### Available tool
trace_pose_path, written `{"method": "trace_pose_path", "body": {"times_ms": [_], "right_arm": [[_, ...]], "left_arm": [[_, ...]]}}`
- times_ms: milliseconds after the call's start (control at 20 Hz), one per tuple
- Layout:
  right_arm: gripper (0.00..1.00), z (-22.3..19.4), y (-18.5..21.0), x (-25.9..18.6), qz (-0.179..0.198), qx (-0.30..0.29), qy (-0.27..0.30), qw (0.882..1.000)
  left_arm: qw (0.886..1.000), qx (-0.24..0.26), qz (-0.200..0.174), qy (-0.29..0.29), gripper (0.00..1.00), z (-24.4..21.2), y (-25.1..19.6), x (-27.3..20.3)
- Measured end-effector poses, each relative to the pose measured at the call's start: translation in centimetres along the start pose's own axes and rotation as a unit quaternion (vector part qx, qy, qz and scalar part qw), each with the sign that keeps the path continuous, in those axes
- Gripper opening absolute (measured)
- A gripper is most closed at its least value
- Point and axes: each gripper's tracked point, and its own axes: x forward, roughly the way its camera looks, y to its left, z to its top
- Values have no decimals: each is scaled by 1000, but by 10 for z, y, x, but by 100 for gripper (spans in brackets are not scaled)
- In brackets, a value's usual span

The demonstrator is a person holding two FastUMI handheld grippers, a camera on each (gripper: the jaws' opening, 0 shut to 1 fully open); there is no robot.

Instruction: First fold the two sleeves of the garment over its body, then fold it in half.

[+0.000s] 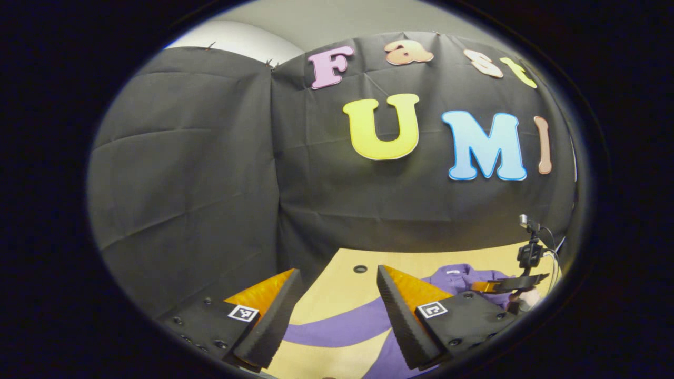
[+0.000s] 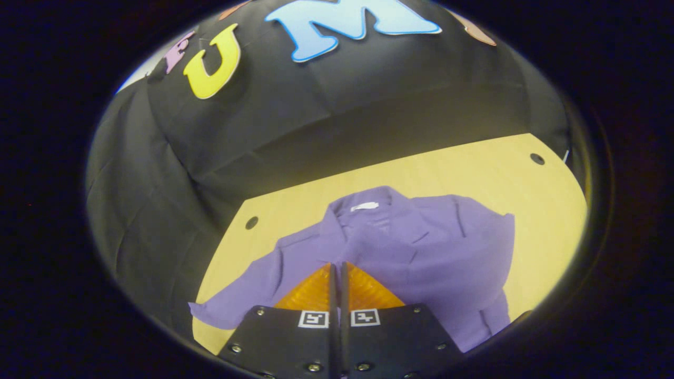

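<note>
Left gripper (image 1: pixel 337 308): jaws wide apart, gripping nothing, the outstretched sleeve (image 1: pixel 342 326) on the table (image 1: pixel 337 284) crossing between them.
Garment (image 2: pixel 416 252): flat, collar towards the booth wall.
Right gripper (image 2: pixel 337 273): jaws pressed together above the garment.

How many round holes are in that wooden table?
2 in the right gripper view: one round hole near the purple shirt's outstretched sleeve, another at the far corner. Others may be hidden.

Each gripper (image 1: pixel 337 287) (image 2: pixel 337 273) had black plates with small screws. Every plate carried one square black-and-white marker near the fingers.
</note>
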Motion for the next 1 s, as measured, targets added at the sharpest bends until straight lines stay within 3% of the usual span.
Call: {"method": "trace_pose_path", "body": {"times_ms": [400,900,1000], "right_arm": [[1,-55,69,26,32,-38,56,997],[0,-86,81,36,25,-62,97,993],[11,-88,81,37,26,-62,98,993]], "left_arm": [[999,-9,-4,45,95,-65,33,35],[990,-43,16,133,94,-181,66,70],[986,-48,20,155,94,-203,71,74]]}}
